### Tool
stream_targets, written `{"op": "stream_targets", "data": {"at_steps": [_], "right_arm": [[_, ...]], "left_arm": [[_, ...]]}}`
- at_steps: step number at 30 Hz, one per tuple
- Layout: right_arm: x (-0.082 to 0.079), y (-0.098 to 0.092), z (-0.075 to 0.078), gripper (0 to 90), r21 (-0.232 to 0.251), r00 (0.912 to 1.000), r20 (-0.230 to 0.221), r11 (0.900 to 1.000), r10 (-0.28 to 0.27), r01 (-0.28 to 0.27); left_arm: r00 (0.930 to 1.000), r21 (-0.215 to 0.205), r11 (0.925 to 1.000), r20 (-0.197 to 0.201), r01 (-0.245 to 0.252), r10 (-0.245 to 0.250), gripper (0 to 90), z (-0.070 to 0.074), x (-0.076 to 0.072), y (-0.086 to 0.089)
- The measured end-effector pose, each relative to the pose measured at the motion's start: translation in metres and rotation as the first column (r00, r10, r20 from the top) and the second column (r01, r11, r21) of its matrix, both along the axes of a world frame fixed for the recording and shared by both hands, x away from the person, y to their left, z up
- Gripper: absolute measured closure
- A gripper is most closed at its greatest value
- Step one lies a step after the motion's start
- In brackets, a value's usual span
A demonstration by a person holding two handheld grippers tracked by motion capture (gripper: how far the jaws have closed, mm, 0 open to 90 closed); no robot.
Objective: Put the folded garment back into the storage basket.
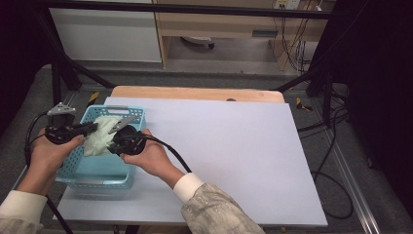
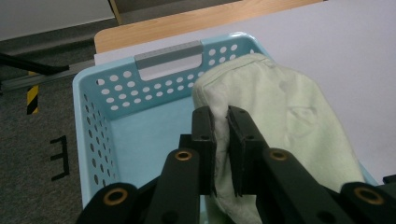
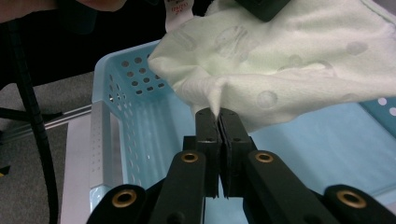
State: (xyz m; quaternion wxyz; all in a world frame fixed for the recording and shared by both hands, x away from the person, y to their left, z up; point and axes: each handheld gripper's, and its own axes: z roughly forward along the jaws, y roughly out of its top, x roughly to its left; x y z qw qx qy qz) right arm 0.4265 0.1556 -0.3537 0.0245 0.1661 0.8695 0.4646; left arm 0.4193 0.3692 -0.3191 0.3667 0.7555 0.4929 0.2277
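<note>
A pale green cloth (image 1: 100, 136) hangs over a light blue perforated basket (image 1: 97, 175) at the table's left. My left gripper (image 1: 95, 127) comes in from the left and is shut on the cloth's edge; in the left gripper view the cloth (image 2: 275, 116) bunches between its jaws (image 2: 220, 121). From the right, my right gripper (image 1: 113, 146) is shut on another fold. In the right gripper view a pinch of the cloth (image 3: 280, 65) sits at its closed tips (image 3: 218, 115), with the basket (image 3: 135, 121) below.
The basket stands on a white sheet (image 1: 224, 141) over a wooden table (image 1: 195, 92). Black frame bars (image 1: 63, 63) rise at the left and back. Cables (image 1: 331, 146) lie on the floor to the right. The sheet right of the basket is bare.
</note>
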Motion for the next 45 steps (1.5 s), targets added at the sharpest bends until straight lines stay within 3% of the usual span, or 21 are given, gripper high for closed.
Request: {"op": "stream_targets", "data": {"at_steps": [28, 43, 45], "right_arm": [[-0.003, 0.004, -0.010, 88.3, -0.021, 0.9998, -0.010, 1.000, 0.017, -0.017], [-0.001, 0.007, -0.018, 88.1, -0.045, 0.9991, -0.039, 0.999, 0.012, -0.014], [0.000, 0.007, -0.019, 83.9, -0.054, 0.9984, -0.056, 0.999, 0.007, -0.010]], "left_arm": [[0.9998, -0.002, 1.0000, -0.020, 0.002, -0.002, 82.0, -0.010, -0.001, 0.001], [0.9981, 0.008, 1.0000, -0.062, 0.000, 0.001, 81.6, -0.023, 0.004, 0.003], [0.9973, 0.003, 1.0000, -0.073, 0.009, -0.008, 79.3, -0.026, 0.006, 0.001]]}}
